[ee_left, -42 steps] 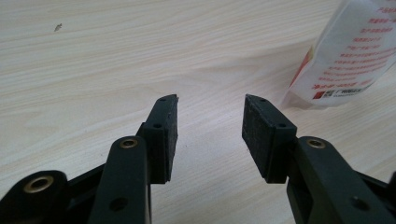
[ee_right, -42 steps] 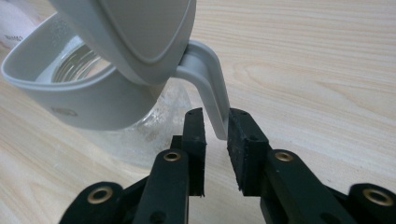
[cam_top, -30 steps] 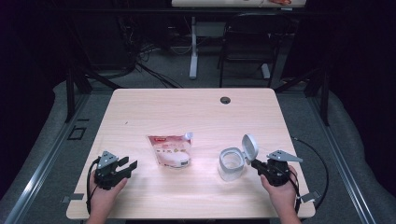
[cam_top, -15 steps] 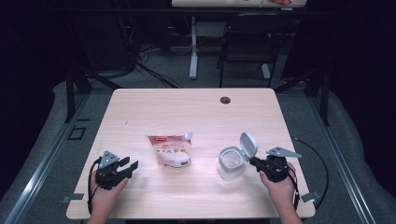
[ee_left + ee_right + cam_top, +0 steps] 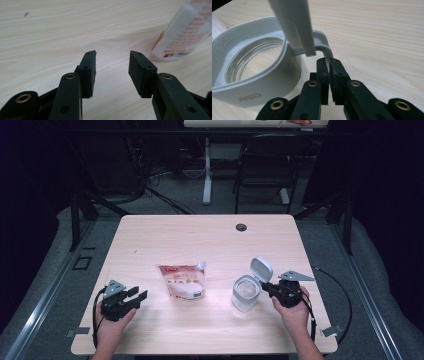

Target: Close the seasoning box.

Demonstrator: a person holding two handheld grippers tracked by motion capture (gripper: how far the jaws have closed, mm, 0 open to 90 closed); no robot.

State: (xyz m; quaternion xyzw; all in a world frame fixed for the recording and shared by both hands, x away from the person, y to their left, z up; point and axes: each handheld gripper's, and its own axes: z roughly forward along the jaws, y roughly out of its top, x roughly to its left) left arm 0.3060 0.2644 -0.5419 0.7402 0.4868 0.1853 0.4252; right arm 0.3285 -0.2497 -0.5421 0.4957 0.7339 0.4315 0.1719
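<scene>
Right gripper view: jar point(image 5: 249, 82) empty, lid point(image 5: 294, 25) up | right hand-held gripper point(image 5: 329, 65) pinching its handle point(image 5: 325, 51); left hand-held gripper point(image 5: 112, 65) spread

You are working in what is looking like a lab or test room. You are sitting at a bare light-wood table point(image 5: 200, 240) with a cable grommet point(image 5: 241, 227) at its far edge; grey carpet is lying underneath, cables point(image 5: 150, 190) are trailing on the floor beyond, and an office chair point(image 5: 265, 170) is standing in darkness.

One overhead camera, two claw-mounted close-ups
</scene>
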